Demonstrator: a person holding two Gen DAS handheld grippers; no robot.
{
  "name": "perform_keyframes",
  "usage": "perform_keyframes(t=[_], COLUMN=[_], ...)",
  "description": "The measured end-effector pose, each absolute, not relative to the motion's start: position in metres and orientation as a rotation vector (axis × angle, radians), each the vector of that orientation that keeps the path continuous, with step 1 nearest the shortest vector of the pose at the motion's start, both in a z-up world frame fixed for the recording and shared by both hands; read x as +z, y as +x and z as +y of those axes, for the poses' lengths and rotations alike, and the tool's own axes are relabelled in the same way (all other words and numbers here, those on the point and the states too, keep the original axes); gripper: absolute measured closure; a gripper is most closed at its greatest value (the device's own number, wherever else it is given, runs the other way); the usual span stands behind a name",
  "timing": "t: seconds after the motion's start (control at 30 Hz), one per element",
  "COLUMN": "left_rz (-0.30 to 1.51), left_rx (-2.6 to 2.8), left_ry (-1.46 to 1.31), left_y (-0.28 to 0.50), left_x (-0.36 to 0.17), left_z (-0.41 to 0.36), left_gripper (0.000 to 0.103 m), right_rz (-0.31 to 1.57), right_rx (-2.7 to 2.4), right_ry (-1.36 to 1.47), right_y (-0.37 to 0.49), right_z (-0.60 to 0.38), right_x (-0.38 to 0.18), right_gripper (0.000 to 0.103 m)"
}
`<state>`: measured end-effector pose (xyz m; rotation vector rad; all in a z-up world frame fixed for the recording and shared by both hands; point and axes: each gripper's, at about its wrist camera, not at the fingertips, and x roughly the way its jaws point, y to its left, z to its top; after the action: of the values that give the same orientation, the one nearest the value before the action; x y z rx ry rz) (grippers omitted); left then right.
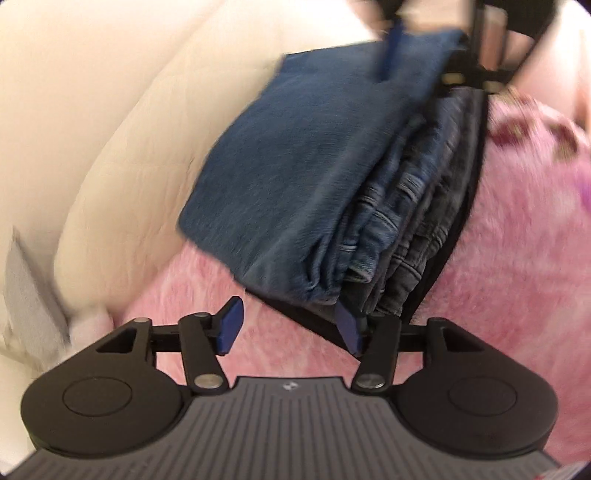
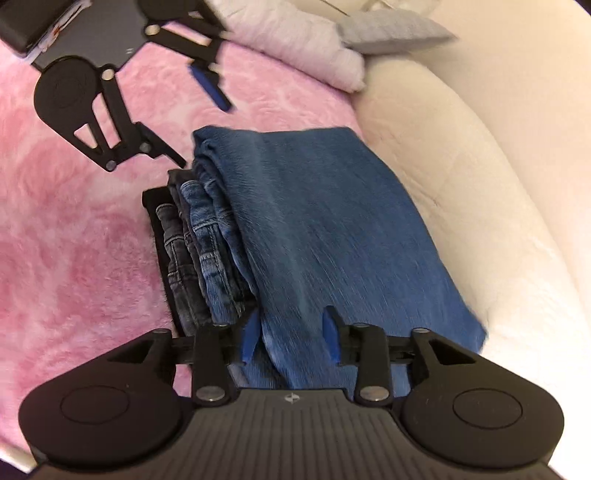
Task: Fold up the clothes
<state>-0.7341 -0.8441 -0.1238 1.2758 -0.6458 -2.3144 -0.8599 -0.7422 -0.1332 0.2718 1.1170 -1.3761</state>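
A stack of folded jeans (image 1: 332,192) lies on a pink fluffy blanket (image 1: 498,258), with a plain blue pair on top, denim pairs beneath and a black garment (image 1: 454,240) at the bottom. My left gripper (image 1: 290,326) is open at the near end of the stack, its right fingertip touching the edge. In the right wrist view the same stack (image 2: 317,229) fills the middle. My right gripper (image 2: 291,338) has its jaws partly open around the near edge of the top blue pair. The left gripper (image 2: 207,85) shows at the far end, open.
A cream cushion (image 1: 110,129) runs along one side of the stack and shows in the right wrist view (image 2: 480,184) too. A pale lilac folded cloth (image 2: 295,40) and a grey pillow (image 2: 395,29) lie beyond the stack.
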Motion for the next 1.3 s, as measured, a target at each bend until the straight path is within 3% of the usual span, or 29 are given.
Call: perform_keyframes(t=[0.17,0.37,0.47,0.77,1.3], left_rz=[-0.186,0.210,0.316,0.465,0.548], left_rx=[-2.256,-2.169,-2.158,-2.185,-2.047], left_ry=[1.188,1.112,1.070,1.007,0.996], left_y=[-0.726,-0.728,-0.719,-0.692,-0.686], left_x=[-0.083,-0.052,-0.031,0.038,0.057], left_z=[-0.836,-0.808,-0.789,-0.742,-0.702], left_gripper=[0.026,0.001,0.001,0.001,0.001], right_rz=[0.855,0.493,0.402,0.330,0.519], right_rx=[-1.528,-1.722,-1.775,-1.820,-1.772], right_ry=[0.677,1.079,1.139,1.163,1.090], right_y=[-0.891,-0.910,-0.899,-0.859,-0.836], right_z=[-0.706,-0.656,-0.635,-0.590,-0.575], right_x=[-0.102,-0.074,-0.053,0.013,0.001], right_gripper=[0.042,0.029,0.015,0.014,0.014])
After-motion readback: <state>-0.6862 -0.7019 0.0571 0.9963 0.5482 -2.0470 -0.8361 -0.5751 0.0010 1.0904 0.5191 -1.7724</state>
